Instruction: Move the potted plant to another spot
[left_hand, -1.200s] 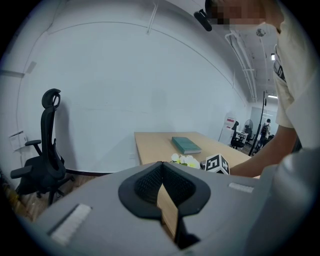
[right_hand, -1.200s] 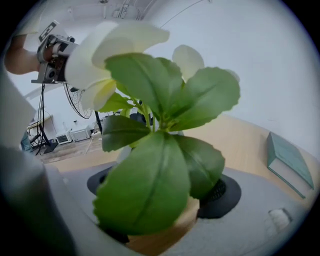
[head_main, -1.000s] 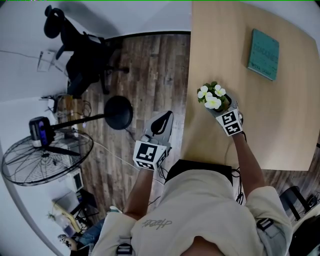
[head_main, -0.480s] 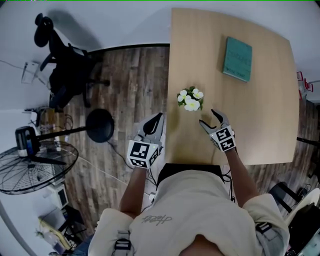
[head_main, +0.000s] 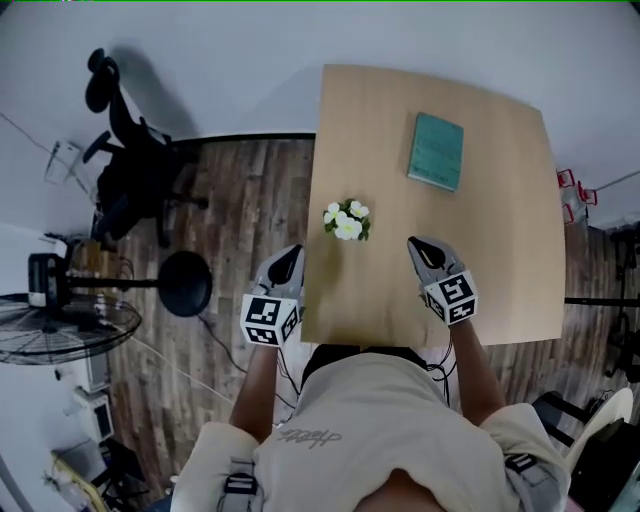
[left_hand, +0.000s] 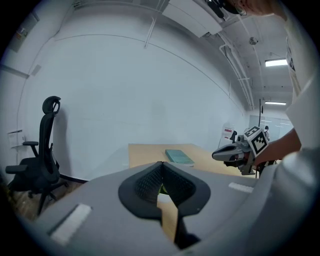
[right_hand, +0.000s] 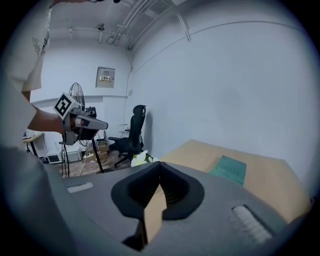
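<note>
The potted plant (head_main: 347, 221), white flowers over green leaves, stands upright near the left edge of the light wooden table (head_main: 500, 270); its flowers (right_hand: 142, 159) also show in the right gripper view. My right gripper (head_main: 418, 245) hangs over the table to the plant's right, clear of it. Its jaws have just been closing and are now shut with nothing between them (right_hand: 161, 176). My left gripper (head_main: 291, 256) hovers at the table's left edge, just below the plant, with its jaws shut and empty (left_hand: 161, 165).
A teal book (head_main: 436, 151) lies flat on the far half of the table. Over the wooden floor to the left are a black office chair (head_main: 130, 170), a round black stool (head_main: 185, 283) and a standing fan (head_main: 60, 325).
My right gripper has let go of the plant, drawn back toward the person and shut. The plant stays standing on the table. My left gripper has shifted slightly.
</note>
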